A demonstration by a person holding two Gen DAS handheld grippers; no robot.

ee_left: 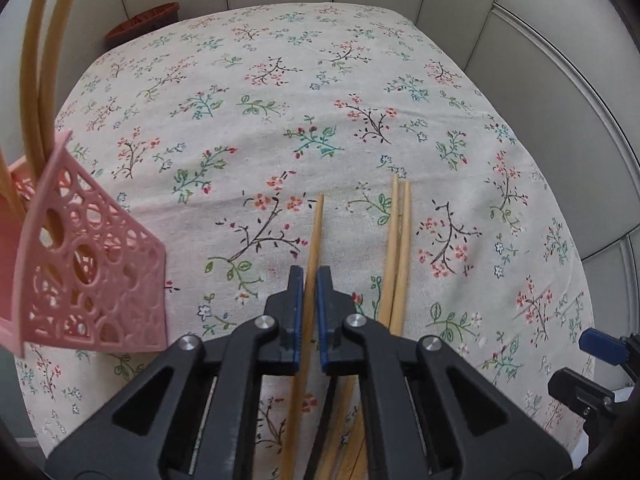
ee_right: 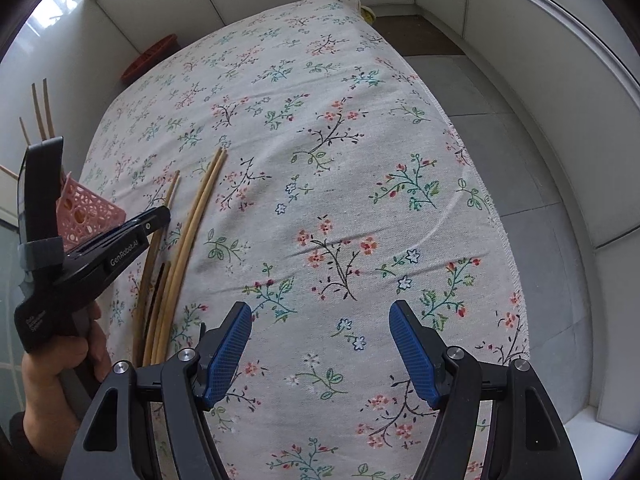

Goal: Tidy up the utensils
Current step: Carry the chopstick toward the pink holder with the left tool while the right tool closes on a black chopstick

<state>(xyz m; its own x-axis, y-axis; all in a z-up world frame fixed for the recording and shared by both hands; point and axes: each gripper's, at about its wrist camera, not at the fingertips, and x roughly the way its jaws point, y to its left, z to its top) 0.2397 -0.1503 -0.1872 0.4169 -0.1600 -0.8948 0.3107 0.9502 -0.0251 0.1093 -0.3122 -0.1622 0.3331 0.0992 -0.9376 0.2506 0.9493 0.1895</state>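
Pinching one chopstick (ee_left: 314,240) mid-table, left gripper (ee_left: 310,280) sat narrow; pair (ee_left: 400,240) lay just right, pink holder (ee_left: 96,280) left. Right gripper (ee_right: 322,320) gaped wide over bare cloth (ee_right: 360,160) near right edge.

I am looking at a home dining corner: a floral tablecloth (ee_right: 320,184) is covering the table, white paneled walls (ee_left: 540,80) are curving around from 12 to 3 o'clock, chopsticks (ee_left: 398,240) are lying at centre.
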